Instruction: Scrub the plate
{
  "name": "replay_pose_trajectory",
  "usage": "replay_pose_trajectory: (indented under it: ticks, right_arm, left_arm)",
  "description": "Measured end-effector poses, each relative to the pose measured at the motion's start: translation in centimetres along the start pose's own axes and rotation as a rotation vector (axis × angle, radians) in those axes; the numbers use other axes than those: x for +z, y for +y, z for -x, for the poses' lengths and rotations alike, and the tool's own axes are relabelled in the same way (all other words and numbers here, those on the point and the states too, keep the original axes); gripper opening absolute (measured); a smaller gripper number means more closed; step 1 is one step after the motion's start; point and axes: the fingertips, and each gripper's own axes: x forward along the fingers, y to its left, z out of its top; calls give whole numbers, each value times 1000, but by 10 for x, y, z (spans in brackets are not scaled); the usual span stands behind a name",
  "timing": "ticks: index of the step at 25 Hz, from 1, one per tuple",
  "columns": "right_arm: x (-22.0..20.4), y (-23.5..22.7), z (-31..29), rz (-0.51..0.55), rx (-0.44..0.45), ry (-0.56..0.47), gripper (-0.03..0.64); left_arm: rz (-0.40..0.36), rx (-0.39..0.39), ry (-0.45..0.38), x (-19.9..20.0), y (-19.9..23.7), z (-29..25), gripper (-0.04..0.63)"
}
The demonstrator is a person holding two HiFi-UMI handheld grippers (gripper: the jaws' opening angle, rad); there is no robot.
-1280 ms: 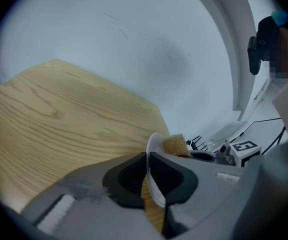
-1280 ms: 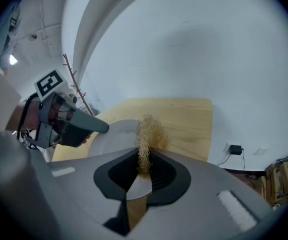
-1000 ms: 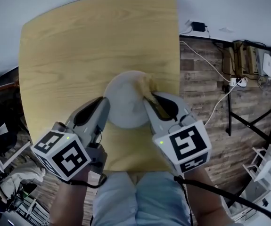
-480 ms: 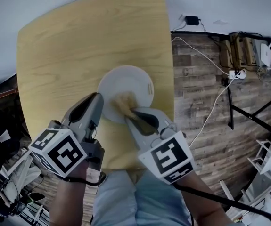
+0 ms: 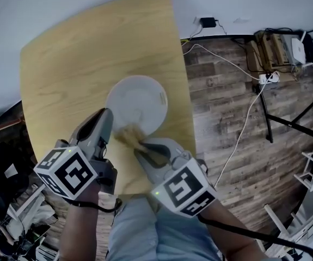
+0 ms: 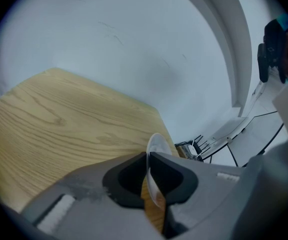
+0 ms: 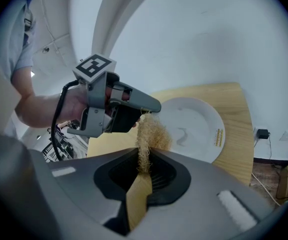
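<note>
A white round plate (image 5: pixel 137 103) lies on the wooden table (image 5: pixel 63 69). My left gripper (image 5: pixel 108 116) is shut on the plate's near-left rim; in the left gripper view the thin rim (image 6: pixel 156 181) stands edge-on between the closed jaws of my left gripper (image 6: pixel 148 156). My right gripper (image 5: pixel 137 145) is shut on a tan fibrous scrubber (image 5: pixel 127 136), which sits at the plate's near edge, close to the left gripper's tip. In the right gripper view the scrubber (image 7: pixel 151 133) sticks out of my right gripper (image 7: pixel 145 156), left of the plate (image 7: pixel 194 126) and just below the left gripper (image 7: pixel 118 104).
The table's right edge (image 5: pixel 184 107) drops to a plank floor (image 5: pixel 227 118) with white cables (image 5: pixel 243 129), a power strip (image 5: pixel 269 78) and a black adapter (image 5: pixel 206 22). Clutter (image 5: pixel 9 211) lies on the floor at the lower left. The person's knees (image 5: pixel 145 227) are under the near edge.
My right gripper has drawn the scrubber from the plate's right side across its face to the near edge. The left gripper has kept its hold on the rim.
</note>
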Motion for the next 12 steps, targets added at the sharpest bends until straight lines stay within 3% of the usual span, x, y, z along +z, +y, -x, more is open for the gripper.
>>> replay_pose_trajectory:
  ticks: [5,12]
  right_arm:
    - [2,-5,11,-11,-24,-30,43]
    - [14,-47,28,-46,-109,-61,43]
  left_arm:
    - [-14,3,9,-3,1,-1,44]
    - [-11,12,14,-3,0,-2,44]
